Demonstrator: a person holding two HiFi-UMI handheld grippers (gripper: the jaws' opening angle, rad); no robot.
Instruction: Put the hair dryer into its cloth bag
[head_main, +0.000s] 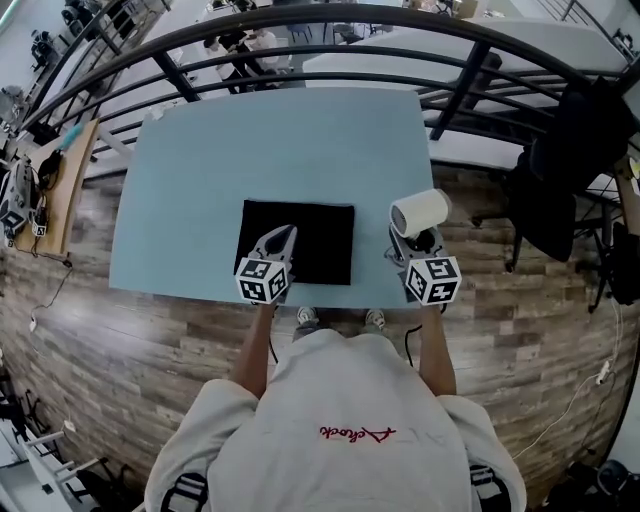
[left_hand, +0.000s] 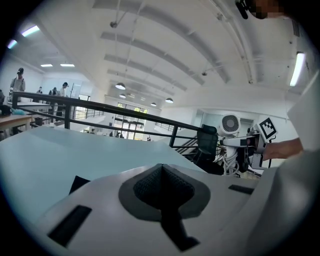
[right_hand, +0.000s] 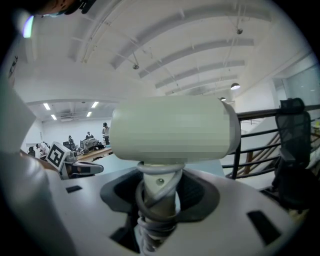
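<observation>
A black cloth bag (head_main: 318, 240) lies flat on the pale blue table (head_main: 250, 160) near its front edge; one corner of the cloth bag (left_hand: 77, 183) shows in the left gripper view. My left gripper (head_main: 283, 238) hovers over the bag's left part, shut and with nothing in it (left_hand: 161, 172). The white hair dryer (head_main: 420, 212) stands upright in my right gripper (head_main: 410, 242), at the table's front right corner. The jaws are shut on its cord-wrapped handle (right_hand: 159, 200), with the barrel (right_hand: 172, 127) above them. From the left gripper view the hair dryer (left_hand: 230, 125) appears far right.
A black railing (head_main: 300, 30) curves behind the table. A dark chair (head_main: 565, 170) stands to the right, a wooden bench with gear (head_main: 40, 190) to the left. Wood floor lies below the table's front edge. People stand far off in the hall (left_hand: 19, 80).
</observation>
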